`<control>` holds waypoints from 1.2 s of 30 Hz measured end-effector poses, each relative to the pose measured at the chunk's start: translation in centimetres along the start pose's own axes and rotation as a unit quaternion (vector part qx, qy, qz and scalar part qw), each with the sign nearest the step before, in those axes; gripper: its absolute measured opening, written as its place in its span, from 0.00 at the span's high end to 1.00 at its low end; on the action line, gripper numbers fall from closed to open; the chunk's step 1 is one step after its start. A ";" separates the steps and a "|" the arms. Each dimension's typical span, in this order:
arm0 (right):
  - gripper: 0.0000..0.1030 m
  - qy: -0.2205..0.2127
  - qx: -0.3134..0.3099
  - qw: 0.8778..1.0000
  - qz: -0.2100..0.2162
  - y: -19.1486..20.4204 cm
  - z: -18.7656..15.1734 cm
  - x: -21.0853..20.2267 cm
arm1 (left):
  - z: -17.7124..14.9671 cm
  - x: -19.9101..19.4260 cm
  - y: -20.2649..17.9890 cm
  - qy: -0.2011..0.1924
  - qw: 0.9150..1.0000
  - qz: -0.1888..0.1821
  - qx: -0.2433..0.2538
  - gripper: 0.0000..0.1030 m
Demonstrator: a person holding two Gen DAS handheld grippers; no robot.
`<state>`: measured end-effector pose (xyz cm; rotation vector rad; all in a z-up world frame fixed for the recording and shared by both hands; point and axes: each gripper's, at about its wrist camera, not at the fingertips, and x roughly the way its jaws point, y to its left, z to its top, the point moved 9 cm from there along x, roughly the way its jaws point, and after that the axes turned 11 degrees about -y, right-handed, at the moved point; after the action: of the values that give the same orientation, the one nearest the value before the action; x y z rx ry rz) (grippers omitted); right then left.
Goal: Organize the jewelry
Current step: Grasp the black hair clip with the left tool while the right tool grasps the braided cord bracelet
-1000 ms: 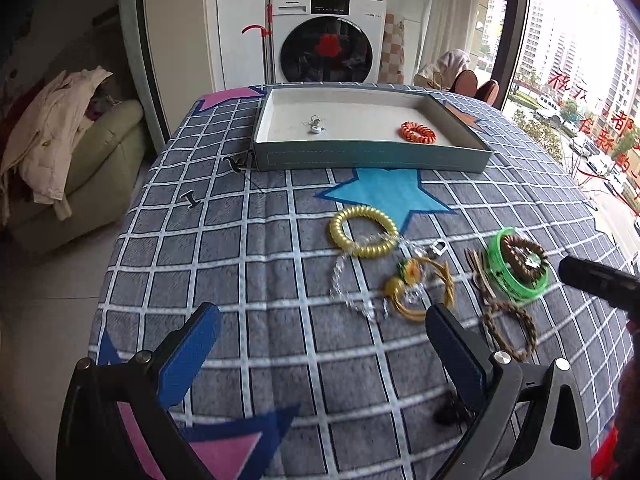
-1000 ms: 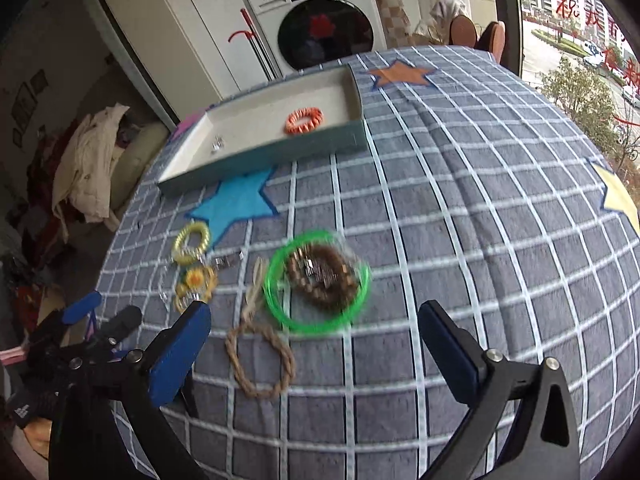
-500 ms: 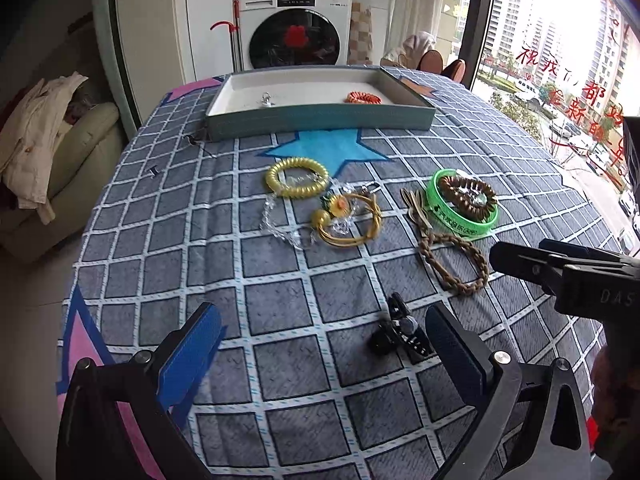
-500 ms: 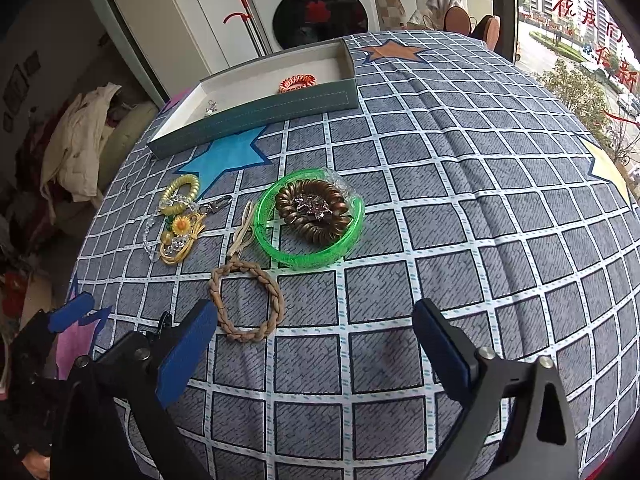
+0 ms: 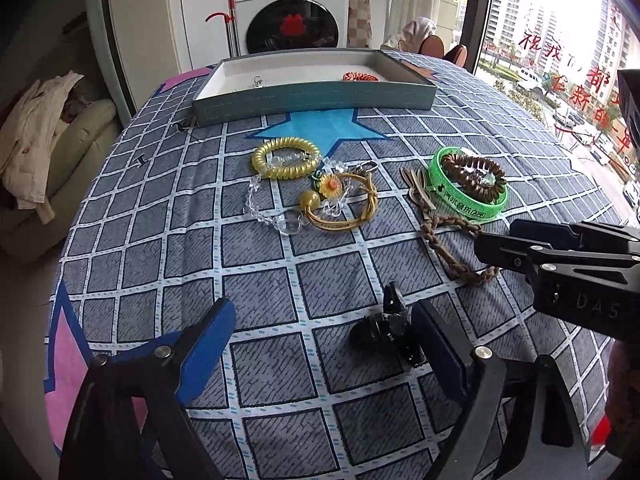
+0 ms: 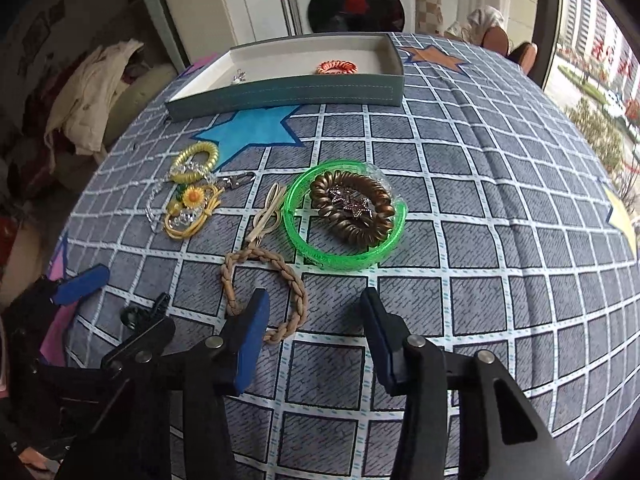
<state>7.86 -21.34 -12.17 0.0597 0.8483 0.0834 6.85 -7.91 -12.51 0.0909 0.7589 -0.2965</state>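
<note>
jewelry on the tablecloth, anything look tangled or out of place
Yes. The clear bead chain is tangled with the yellow flower cord bracelet and overlaps the yellow coil band. A brown coil tie sits inside the green bangle. Only two pieces lie in the tray.

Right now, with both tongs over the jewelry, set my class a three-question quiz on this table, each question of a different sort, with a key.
1. True or false: the orange coil bracelet lies inside the tray.
2. Multiple choice: what sits inside the green bangle? A) the yellow coil band B) the brown coil band C) the black clip
3. Fill in: the right tongs hang open above one end of the ______ loop.

Key: 1 true. 2 B. 3 braided.
</note>
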 end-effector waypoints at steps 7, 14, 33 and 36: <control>0.54 -0.001 -0.055 0.998 -0.022 0.8 -0.3 0.0 | 0.0 -0.2 -0.5 -0.007 1.000 -0.007 0.013 0.15; 0.67 0.001 -0.063 0.998 -0.015 1.3 -0.4 -0.1 | 0.4 -0.3 -0.9 -0.011 0.999 -0.021 0.022 0.50; 0.93 -0.021 -0.016 1.000 0.011 0.9 0.2 -1.9 | 1.5 -1.8 0.6 -0.015 0.997 -0.071 -0.037 0.57; 0.93 -0.028 -0.003 0.999 0.019 0.6 0.9 -2.4 | 2.0 -2.2 0.9 -0.021 0.997 -0.069 -0.037 0.57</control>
<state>6.91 -20.98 -9.72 0.0726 0.7904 0.1203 6.94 -6.93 -9.59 -0.0371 0.7353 -0.3996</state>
